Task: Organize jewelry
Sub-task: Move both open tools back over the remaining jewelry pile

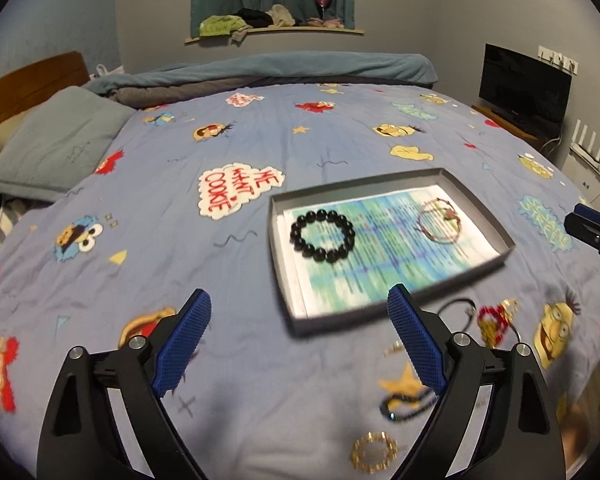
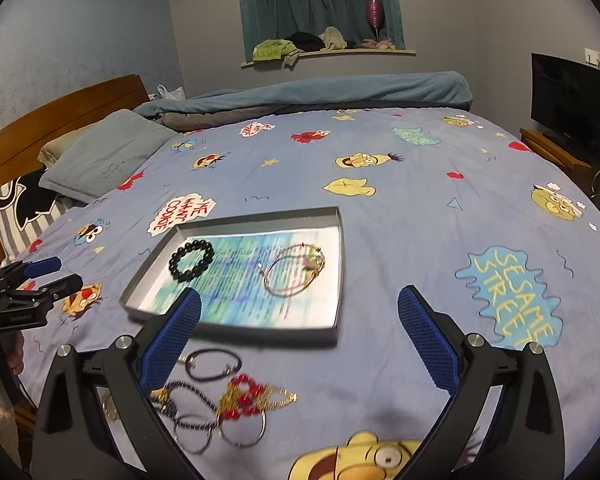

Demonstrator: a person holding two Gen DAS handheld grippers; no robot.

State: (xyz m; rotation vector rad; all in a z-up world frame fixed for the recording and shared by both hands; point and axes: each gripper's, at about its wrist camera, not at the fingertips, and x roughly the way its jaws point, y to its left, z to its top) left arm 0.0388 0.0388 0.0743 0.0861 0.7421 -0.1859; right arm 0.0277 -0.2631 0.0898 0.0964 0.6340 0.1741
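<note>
Red bead piece [image 2: 244,396] sharp only in right view, gold ring [image 1: 374,451] clear only in left view, left gripper [image 1: 300,336] and right gripper [image 2: 300,336] fingers wide apart, empty, above bed [image 1: 260,128]

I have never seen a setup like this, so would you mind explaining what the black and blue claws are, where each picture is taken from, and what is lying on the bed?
There is no robot here: a person holds a two-finger gripper in each hand, and each gripper carries a wide-angle camera looking along its fingers. One picture comes from the left gripper, the other from the right gripper; each also glimpses the other at its edge. Both stand open and hold nothing.

They point at a bed with a cartoon-print blanket. On it lies a shallow grey tray lined with a printed sheet. In the tray are a black bead bracelet and a thin cord bracelet. Nearer the grippers, still on the blanket, lie more pieces: a red bead piece with gold chain, a black cord, metal rings and a gold bracelet.
</note>
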